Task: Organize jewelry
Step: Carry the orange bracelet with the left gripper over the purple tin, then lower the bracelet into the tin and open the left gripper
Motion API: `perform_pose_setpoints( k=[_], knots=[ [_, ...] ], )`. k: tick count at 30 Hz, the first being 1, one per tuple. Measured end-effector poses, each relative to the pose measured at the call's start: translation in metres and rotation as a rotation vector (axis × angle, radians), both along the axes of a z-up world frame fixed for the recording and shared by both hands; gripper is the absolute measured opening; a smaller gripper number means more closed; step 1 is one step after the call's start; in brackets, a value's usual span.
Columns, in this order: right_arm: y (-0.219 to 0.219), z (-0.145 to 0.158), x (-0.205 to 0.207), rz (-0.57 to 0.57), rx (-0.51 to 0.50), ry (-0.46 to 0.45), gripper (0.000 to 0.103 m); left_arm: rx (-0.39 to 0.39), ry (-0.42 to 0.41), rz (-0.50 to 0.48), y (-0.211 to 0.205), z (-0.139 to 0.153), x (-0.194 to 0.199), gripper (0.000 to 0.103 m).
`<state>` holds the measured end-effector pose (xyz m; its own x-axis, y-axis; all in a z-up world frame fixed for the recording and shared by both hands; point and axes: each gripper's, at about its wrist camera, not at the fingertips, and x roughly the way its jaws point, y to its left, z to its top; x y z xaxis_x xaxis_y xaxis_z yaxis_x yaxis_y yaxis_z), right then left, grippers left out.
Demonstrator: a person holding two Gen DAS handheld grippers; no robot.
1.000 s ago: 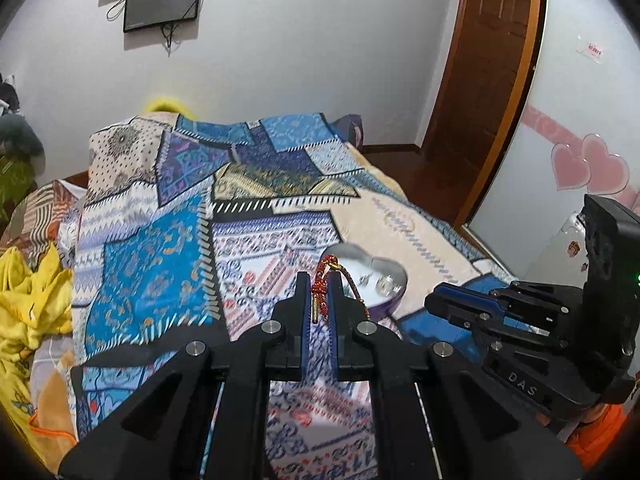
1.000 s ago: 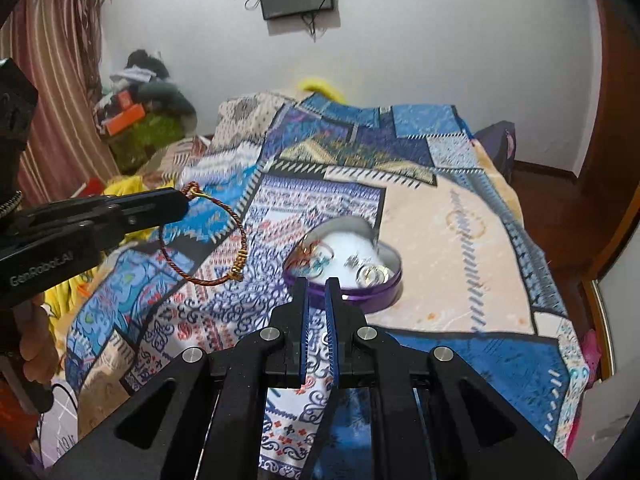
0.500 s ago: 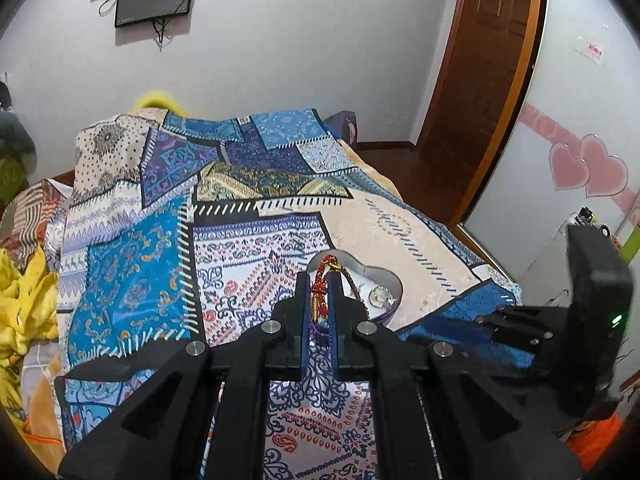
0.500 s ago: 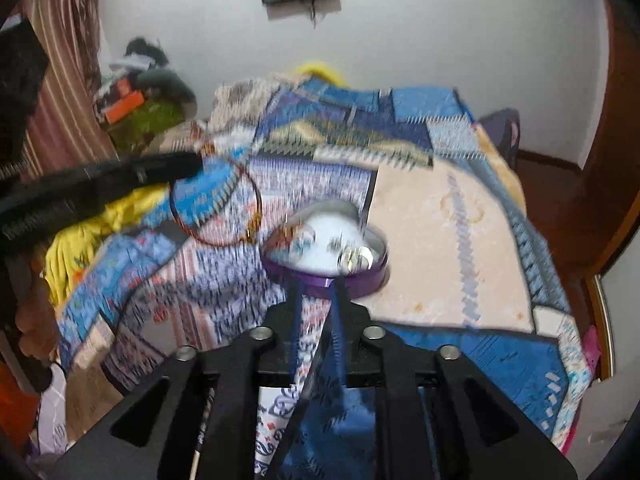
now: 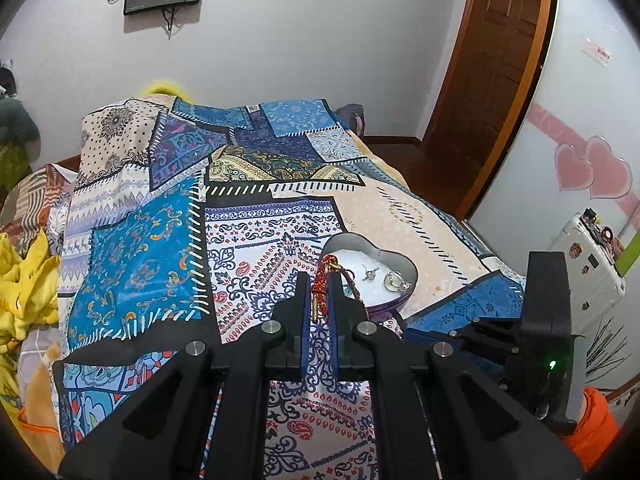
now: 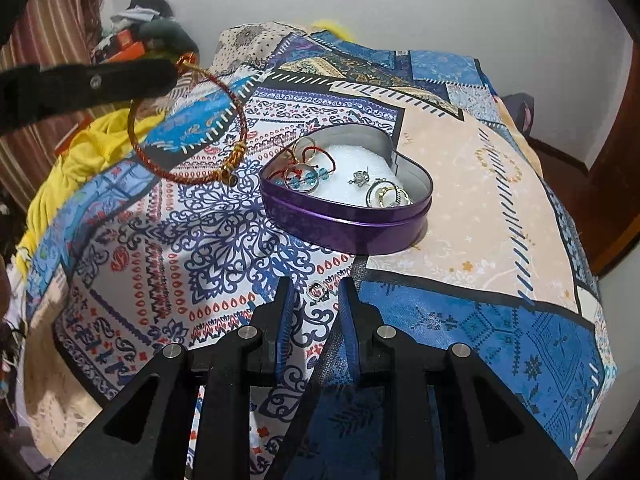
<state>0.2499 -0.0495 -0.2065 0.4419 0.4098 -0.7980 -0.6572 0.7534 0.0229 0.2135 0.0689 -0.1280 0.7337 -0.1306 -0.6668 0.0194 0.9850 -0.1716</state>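
Observation:
My left gripper (image 5: 319, 280) is shut on a red and gold cord bracelet (image 5: 320, 286). In the right wrist view the bracelet (image 6: 188, 120) hangs from the left gripper (image 6: 176, 70), in the air to the left of a purple heart-shaped tin (image 6: 352, 222). The tin (image 5: 400, 266) sits on the patchwork bedspread (image 6: 500, 208) and holds rings, earrings and a beaded bracelet on white foam. My right gripper (image 6: 316, 292) is open, low over the bedspread, with a small silver ring (image 6: 317, 291) lying between its fingertips.
Yellow cloth (image 5: 24, 280) lies at the bed's left edge. A wooden door (image 5: 492, 60) and a white suitcase (image 5: 592, 264) stand to the right. Clutter (image 6: 148, 36) is piled at the back left.
My right gripper dropped toward the bedspread near the tin and its jaws opened around the silver ring. My left gripper carried the bracelet a little closer to the tin.

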Motion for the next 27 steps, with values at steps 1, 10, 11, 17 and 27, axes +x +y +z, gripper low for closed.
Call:
perform_pose_setpoints(
  k=[1,10,11,17,27],
  knots=[
    [0.0,0.0,0.0,-0.001,-0.002,-0.001,0.015,-0.001,0.0,-0.001,0.0,0.0,0.0,0.006],
    [-0.008,0.009,-0.001,-0.025,0.05,-0.01,0.008,0.006,-0.006,-0.008,-0.004,0.003,0.003,0.006],
    [-0.011,0.014,-0.001,-0.033,0.065,-0.018,0.008,0.008,-0.009,-0.009,-0.005,0.004,0.003,0.006],
    [-0.022,0.045,0.002,-0.077,0.142,-0.08,0.008,0.015,-0.021,-0.017,-0.009,0.009,0.014,0.006],
    [-0.019,0.064,0.018,-0.105,0.2,-0.126,0.008,0.022,0.009,-0.03,-0.017,-0.005,0.037,0.006]
  ],
)
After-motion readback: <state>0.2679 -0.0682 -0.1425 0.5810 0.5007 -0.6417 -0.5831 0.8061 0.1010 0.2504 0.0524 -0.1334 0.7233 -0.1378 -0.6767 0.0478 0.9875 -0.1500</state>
